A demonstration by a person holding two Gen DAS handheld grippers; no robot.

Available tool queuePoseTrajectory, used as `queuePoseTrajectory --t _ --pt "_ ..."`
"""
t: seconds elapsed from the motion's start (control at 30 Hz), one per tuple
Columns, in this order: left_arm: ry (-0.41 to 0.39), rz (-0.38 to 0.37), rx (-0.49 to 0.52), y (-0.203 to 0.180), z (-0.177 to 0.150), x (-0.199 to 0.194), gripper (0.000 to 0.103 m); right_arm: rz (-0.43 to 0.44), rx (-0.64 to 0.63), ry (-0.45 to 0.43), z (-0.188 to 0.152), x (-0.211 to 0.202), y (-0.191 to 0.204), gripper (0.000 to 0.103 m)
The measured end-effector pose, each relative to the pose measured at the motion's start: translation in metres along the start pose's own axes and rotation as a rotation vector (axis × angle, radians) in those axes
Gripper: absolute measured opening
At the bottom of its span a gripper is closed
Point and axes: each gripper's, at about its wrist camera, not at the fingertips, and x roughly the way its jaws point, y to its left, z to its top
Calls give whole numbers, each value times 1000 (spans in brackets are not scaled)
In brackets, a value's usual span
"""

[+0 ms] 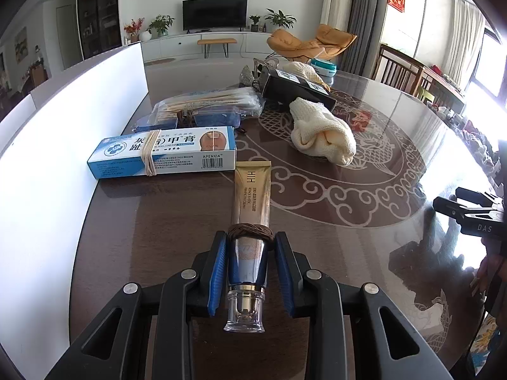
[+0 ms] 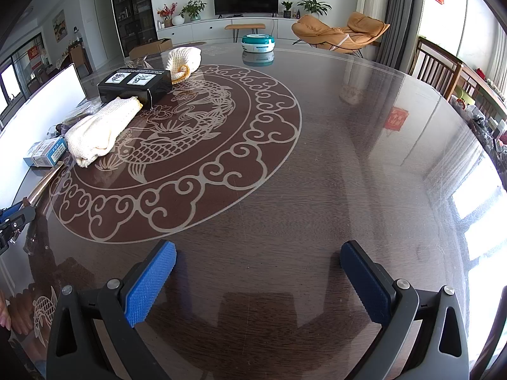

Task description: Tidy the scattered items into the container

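Note:
My left gripper (image 1: pixel 250 240) is shut on a gold cream tube (image 1: pixel 252 199), gripping its silver neck near the clear cap, with the tube pointing away over the table. A blue-and-white nail cream box (image 1: pixel 164 153) bound by a rubber band lies just beyond the tube's tip. A pack of cotton swabs (image 1: pixel 212 103) rests on a blue case behind it. A cream knitted cloth (image 1: pixel 320 133) lies to the right; it also shows in the right wrist view (image 2: pixel 98 129). A black box (image 2: pixel 134 87) stands behind it. My right gripper (image 2: pixel 256 262) is open and empty above bare table.
A white board (image 1: pixel 63 145) stands along the table's left edge. A second knitted item (image 2: pixel 183 60) and a teal round tin (image 2: pixel 258 42) sit at the far side. The dark glass table (image 2: pixel 348 158) has a pale dragon pattern. Chairs stand at the right.

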Motion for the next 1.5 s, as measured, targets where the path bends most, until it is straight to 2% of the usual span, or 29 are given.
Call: queuePoseTrajectory --t 0.13,0.2,0.23,0.27,0.3,0.5,0.7,0.73,0.77,0.83,0.97,1.07,1.13,1.27,1.3,1.37,1.4,1.43,1.47,1.5 --pt "3 6 16 -3 -1 1 34 0 0 0 0 0 0 103" --pt "8 8 32 -6 -1 1 45 0 0 0 0 0 0 103" --pt "19 30 39 -8 0 3 64 0 0 0 0 0 0 103" --pt "35 56 39 -8 0 6 77 0 0 0 0 0 0 103" --pt "39 70 32 -7 1 7 79 0 0 0 0 0 0 103" --pt "44 81 -4 1 3 9 81 0 0 0 0 0 0 103" --pt "54 95 -18 2 4 12 88 3 3 0 1 0 0 103" --pt "56 97 -20 2 4 12 90 23 12 -4 2 0 2 103" --pt "58 98 -23 2 4 13 91 85 30 -12 5 -2 5 103" --pt "59 99 -23 2 4 13 92 256 76 -15 17 -4 20 103" --pt "59 99 -23 2 4 13 92 389 44 -37 61 -1 86 103" --pt "59 98 -23 2 4 13 92 380 -20 2 90 18 139 103" --pt "59 97 -23 2 4 13 92 316 -58 43 101 37 165 103" --pt "59 98 -23 2 4 13 92 232 -96 75 101 60 182 102" --pt "59 98 -23 2 4 13 92 221 -105 62 99 60 181 99" --pt "59 98 -23 2 4 13 92 206 -141 24 93 55 176 73" --pt "59 98 -23 2 4 13 92 213 -155 13 89 52 172 68" --pt "59 98 -23 2 4 13 92 209 -167 4 84 48 166 56" --pt "59 98 -24 2 4 13 92 210 -175 -3 79 44 160 52" --pt "59 98 -24 2 4 13 92 216 -182 -8 72 40 153 52"
